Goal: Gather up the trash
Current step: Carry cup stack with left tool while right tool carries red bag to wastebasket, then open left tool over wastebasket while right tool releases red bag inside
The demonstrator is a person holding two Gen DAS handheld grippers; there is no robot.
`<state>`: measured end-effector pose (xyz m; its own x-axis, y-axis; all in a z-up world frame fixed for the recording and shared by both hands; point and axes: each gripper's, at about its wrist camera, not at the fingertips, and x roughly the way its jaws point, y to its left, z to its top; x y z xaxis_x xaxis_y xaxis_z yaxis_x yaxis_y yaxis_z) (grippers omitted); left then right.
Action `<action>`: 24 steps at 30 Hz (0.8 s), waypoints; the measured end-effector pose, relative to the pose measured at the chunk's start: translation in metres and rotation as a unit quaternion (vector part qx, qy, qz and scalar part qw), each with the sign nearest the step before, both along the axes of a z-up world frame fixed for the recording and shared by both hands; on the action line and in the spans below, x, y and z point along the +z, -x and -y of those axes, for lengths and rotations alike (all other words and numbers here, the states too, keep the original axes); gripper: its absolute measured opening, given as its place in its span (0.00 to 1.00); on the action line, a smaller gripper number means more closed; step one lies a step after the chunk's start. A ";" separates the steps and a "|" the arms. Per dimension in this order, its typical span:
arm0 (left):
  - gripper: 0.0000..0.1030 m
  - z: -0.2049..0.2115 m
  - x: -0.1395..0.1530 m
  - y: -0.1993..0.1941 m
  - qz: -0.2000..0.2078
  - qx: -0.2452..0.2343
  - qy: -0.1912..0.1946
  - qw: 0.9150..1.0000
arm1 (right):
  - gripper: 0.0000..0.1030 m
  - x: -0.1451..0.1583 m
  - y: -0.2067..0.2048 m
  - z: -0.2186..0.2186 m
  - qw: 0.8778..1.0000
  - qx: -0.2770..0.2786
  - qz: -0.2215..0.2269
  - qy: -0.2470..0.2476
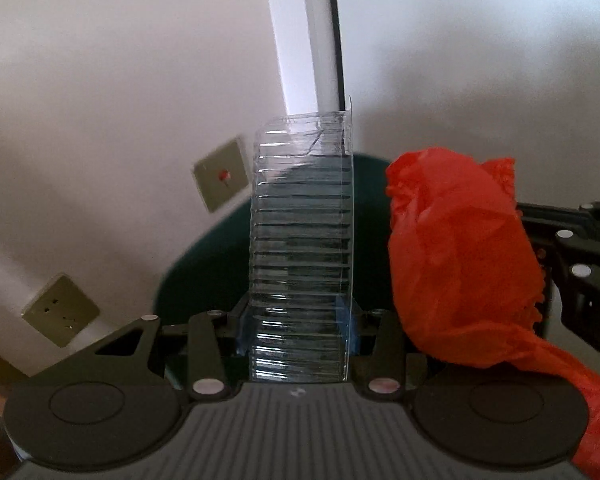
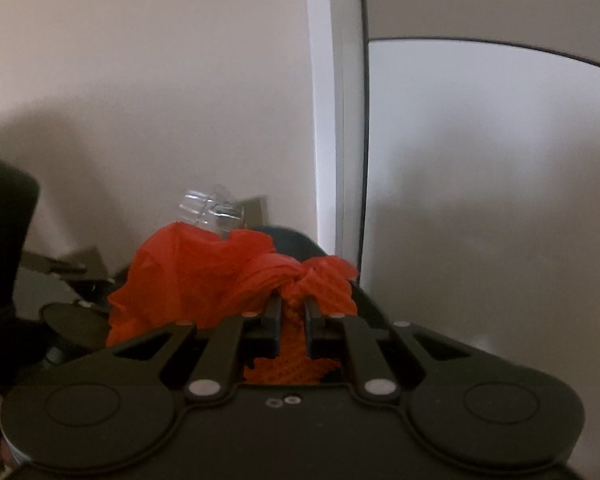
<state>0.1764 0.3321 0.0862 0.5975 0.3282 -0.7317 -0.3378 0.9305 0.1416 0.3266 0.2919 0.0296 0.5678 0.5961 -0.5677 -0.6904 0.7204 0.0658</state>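
Fingers (image 1: 300, 332) pinch ribbed tray (image 1: 302, 248) (upright).

Only one mark reads: a white letter "D" on the black body of the right gripper (image 1: 592, 280), at about 3 o'clock in the left wrist view, cut off by the frame edge. Right wrist view: no legible text anywhere.

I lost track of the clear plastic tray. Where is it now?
The clear plastic tray stands upright in the left gripper, mid-frame in the left wrist view, just left of the red bag.
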 end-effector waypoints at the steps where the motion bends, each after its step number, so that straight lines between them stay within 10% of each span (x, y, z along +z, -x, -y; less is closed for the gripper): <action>1: 0.41 0.000 -0.003 -0.004 -0.007 -0.002 -0.002 1.000 | 0.10 -0.003 -0.001 -0.002 1.000 0.002 -0.001 0.010; 13: 0.43 -0.012 -0.028 -0.034 -0.093 -0.001 0.006 0.996 | 0.22 -0.007 -0.005 -0.016 0.996 0.008 0.002 0.083; 24: 0.63 -0.001 -0.015 -0.013 -0.053 -0.005 0.013 0.998 | 0.33 0.019 0.004 0.016 0.999 -0.002 -0.001 0.038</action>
<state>0.1894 0.3336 0.0709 0.5190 0.3023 -0.7995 -0.3128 0.9377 0.1515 0.3231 0.2755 0.0489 0.5689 0.5486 -0.6127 -0.6870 0.7265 0.0126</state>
